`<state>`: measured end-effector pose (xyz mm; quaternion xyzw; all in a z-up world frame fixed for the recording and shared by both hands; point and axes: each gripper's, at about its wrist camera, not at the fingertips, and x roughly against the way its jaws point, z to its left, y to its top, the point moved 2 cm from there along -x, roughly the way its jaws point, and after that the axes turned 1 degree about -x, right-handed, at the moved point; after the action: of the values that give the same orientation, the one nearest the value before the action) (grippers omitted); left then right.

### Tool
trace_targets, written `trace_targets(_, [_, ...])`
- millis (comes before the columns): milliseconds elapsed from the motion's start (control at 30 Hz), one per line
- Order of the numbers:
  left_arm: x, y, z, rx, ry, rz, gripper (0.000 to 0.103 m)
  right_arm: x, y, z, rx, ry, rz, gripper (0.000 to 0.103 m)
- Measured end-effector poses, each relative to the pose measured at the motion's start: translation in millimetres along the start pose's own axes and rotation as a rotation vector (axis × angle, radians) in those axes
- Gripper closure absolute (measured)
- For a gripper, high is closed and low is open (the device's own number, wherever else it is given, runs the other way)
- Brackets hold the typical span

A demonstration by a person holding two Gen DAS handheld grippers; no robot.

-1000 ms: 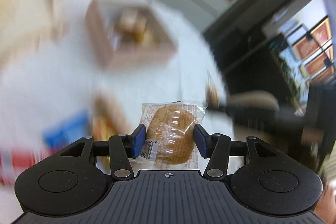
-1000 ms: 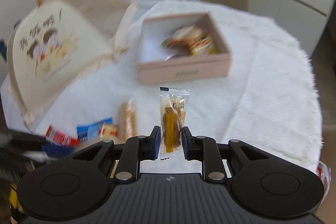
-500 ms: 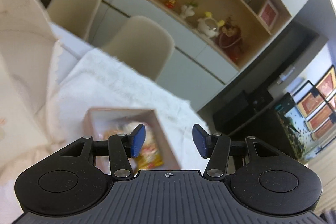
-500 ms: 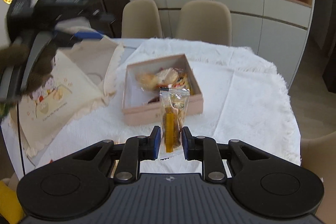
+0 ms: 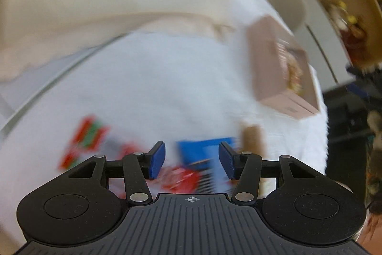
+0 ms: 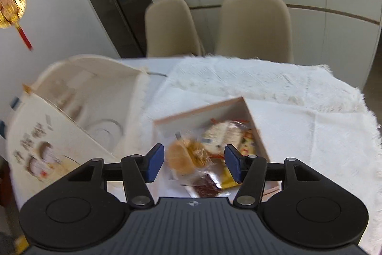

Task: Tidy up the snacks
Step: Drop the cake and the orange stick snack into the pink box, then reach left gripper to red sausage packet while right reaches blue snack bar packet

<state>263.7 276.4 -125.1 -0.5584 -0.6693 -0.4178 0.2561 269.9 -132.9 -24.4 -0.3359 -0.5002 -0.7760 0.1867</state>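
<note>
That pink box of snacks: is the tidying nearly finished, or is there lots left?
Partly done. The pink box already holds several wrapped snacks. Nothing is in hand: the right gripper hangs open above the box, and the left gripper is open over the tablecloth. Left to do: a blue packet, red packets and a brown one lie outside the box, though that view is blurred.

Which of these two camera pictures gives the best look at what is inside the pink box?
The right wrist view. It looks down into the open pink box, where wrapped snacks lie fairly sharp. The left wrist view shows the same box off to the right, smeared by motion blur, its contents only a streak of colour.
</note>
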Motion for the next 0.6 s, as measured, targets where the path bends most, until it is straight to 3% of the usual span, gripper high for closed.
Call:
trace_targets(133, [23, -10, 46, 0.166, 0.034, -0.019, 0.048, -6, -47, 9, 0.046, 0.014, 0.087, 0.047])
trace_targets(233, [28, -13, 60, 0.213, 0.019, -0.021, 0.048, -8, -100, 30, 0.122, 0.041, 0.171, 0.046])
trace_targets(433, [6, -14, 42, 0.141, 0.024, 0.018, 0.048, 4, -196, 84, 0.226, 0.122, 0.275, 0.046])
trace_targets(600, [-6, -15, 4, -0.060, 0.023, 0.044, 0.048, 24, -249, 132, 0.374, 0.148, 0.255, 0.046])
